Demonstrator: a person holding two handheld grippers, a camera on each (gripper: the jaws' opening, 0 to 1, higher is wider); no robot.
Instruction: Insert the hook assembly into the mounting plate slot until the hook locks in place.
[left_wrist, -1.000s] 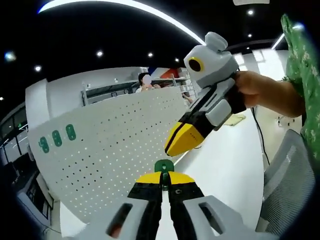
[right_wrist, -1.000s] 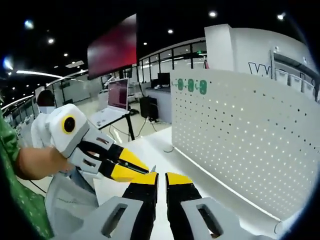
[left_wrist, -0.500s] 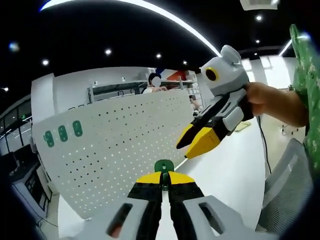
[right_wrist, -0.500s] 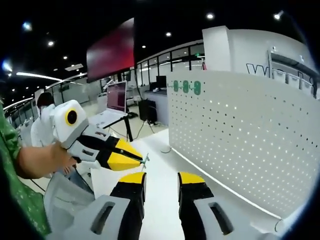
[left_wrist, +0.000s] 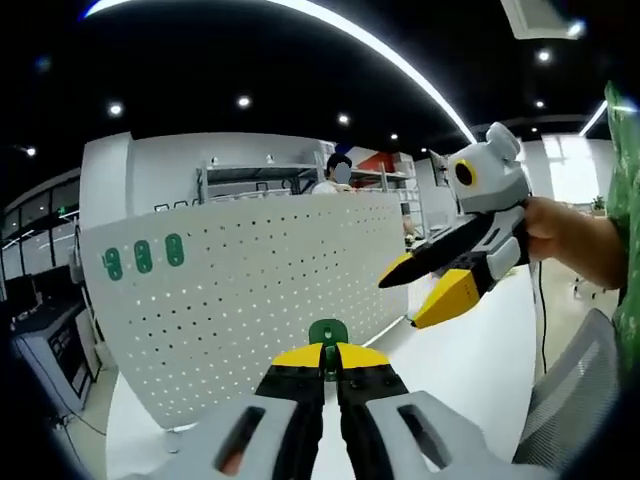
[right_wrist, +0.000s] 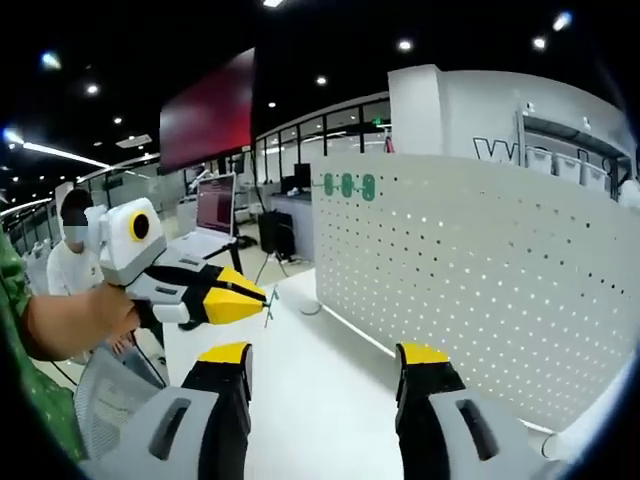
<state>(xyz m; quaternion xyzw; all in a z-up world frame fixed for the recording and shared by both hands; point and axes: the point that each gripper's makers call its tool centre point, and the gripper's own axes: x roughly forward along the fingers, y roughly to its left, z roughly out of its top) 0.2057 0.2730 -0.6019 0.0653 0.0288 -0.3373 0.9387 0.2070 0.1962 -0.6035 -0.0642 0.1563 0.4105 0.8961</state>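
1. Green hook assembly (left_wrist: 328, 333) pinched at the tip of the left tongs (left_wrist: 329, 362), jaws closed tight on it; only its rounded green top pokes above the yellow pads. In the right gripper view it shows as a thin greenish sliver (right_wrist: 267, 304) just off the left tongs' (right_wrist: 258, 295) yellow tip.
2. Held out front, clear of everything, probably so the piece stays visible and can be lined up before going in.
3. White perforated mounting plate (left_wrist: 250, 290) stands upright on the white bench (left_wrist: 470, 360), well apart from the hook; nothing inserted yet. Same plate at (right_wrist: 470, 270).
4. Which slot is the target: cannot tell, the holes are too small to pick one out.
5. Three green pieces (left_wrist: 143, 257) sit along the plate's top corner, also at (right_wrist: 346, 185); look like hooks already mounted, but too small to be sure.
6. Right tongs (right_wrist: 325, 360) spread wide, holding nothing; seen from the left gripper view (left_wrist: 425, 290) with jaws apart, a hand (left_wrist: 560, 230) gripping the handle.
7. Judgement: right tongs kept open and off to the side, free to steady the plate or hook.
8. Next: bring the hook to the plate face, square it to a slot, push until it locks.
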